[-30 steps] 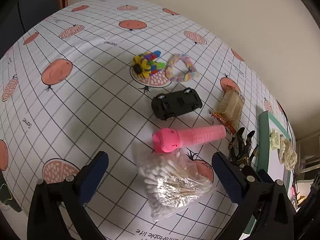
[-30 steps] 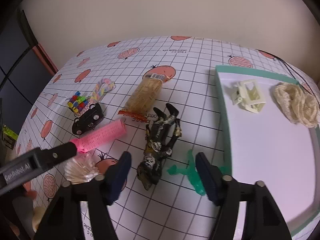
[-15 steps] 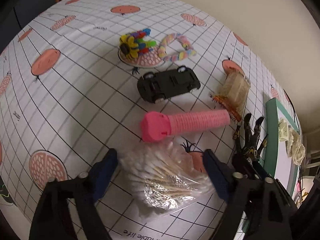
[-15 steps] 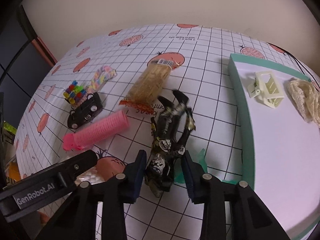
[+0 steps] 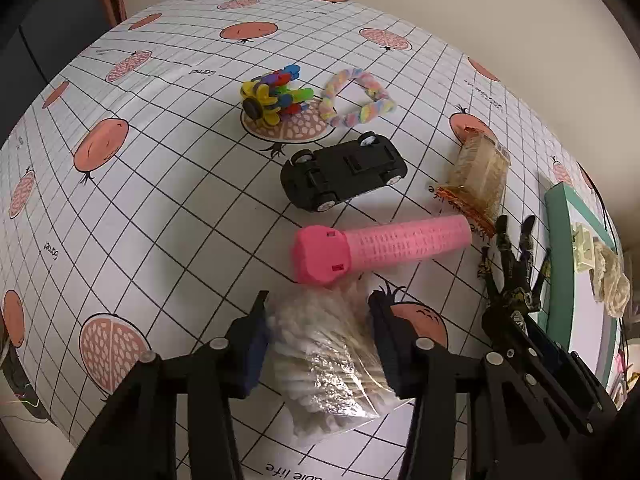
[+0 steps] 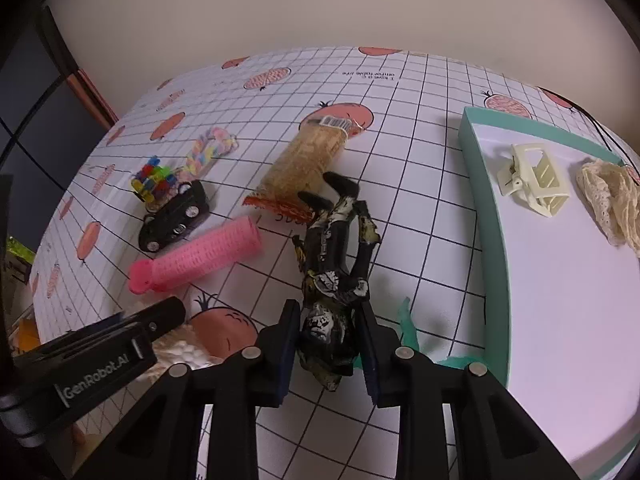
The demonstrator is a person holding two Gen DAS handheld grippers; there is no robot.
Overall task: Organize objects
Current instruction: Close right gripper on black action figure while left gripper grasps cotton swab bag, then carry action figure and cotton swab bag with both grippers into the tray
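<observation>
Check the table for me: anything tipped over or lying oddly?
Yes. The black toy car lies flipped, underside and wheels up, behind the pink roller. A crumpled green scrap sits loose beside the tray.

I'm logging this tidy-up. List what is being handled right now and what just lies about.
In hand:
- bag of cotton swabs, between the left gripper fingers
- dark figurine, between the right gripper fingers

Lying about:
- pink roller
- black toy car
- tray with hair clip
</observation>
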